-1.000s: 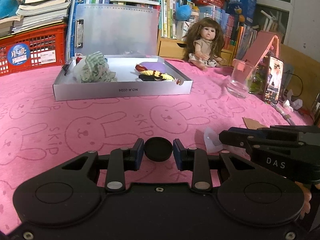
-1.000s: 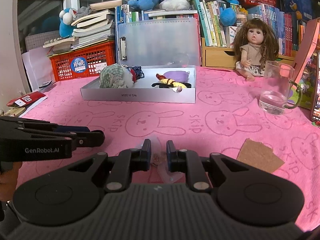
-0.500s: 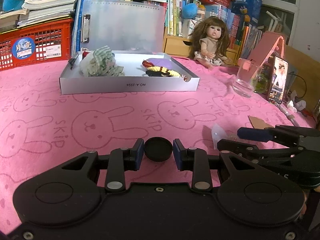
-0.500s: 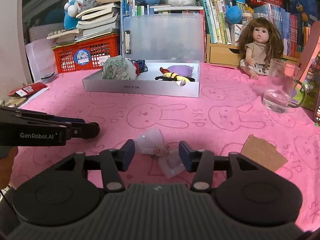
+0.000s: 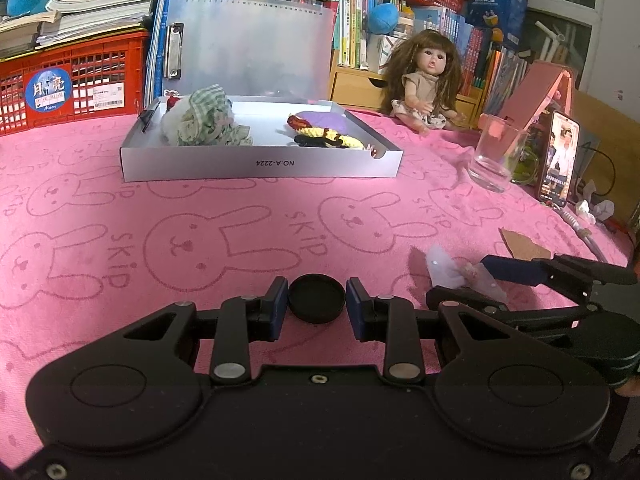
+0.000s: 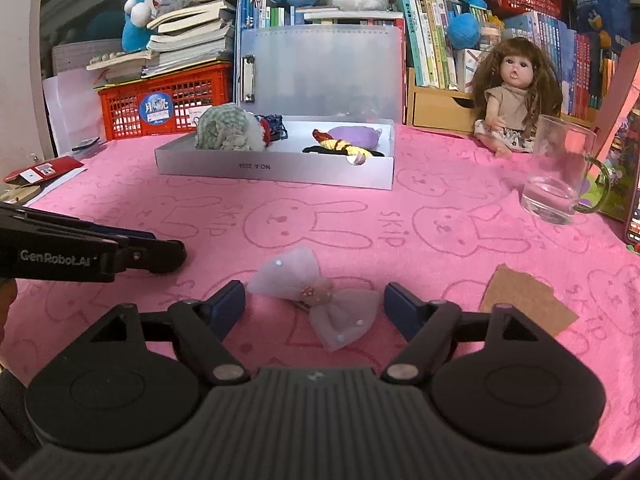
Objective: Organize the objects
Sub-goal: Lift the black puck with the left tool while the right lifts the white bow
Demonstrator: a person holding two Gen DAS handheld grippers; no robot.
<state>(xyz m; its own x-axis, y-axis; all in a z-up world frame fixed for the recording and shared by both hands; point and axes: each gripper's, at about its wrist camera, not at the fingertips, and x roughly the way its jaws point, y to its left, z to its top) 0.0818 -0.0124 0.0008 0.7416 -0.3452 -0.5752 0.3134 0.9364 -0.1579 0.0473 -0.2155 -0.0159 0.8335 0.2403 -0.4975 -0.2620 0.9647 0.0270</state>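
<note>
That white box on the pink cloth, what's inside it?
The white box holds a checked cloth bundle, a purple pouch and a yellow-black braided piece. Anything beneath them is hidden.

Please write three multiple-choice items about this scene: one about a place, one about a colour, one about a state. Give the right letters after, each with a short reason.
1. Where does the bow hair clip lie?
A. in the grey box
B. on the pink cloth, between the right gripper's fingers
C. in the glass mug

2. What colour is the round cap in the left gripper?
A. black
B. white
C. red

3. How is the right gripper?
A. shut on the clip
B. open, apart from the clip
C. shut on nothing

Answers: 1 B, it lies flat on the pink cloth, short of the grey box; 2 A, the disc is dark throughout; 3 B, cloth shows between each finger and the clip.
</note>
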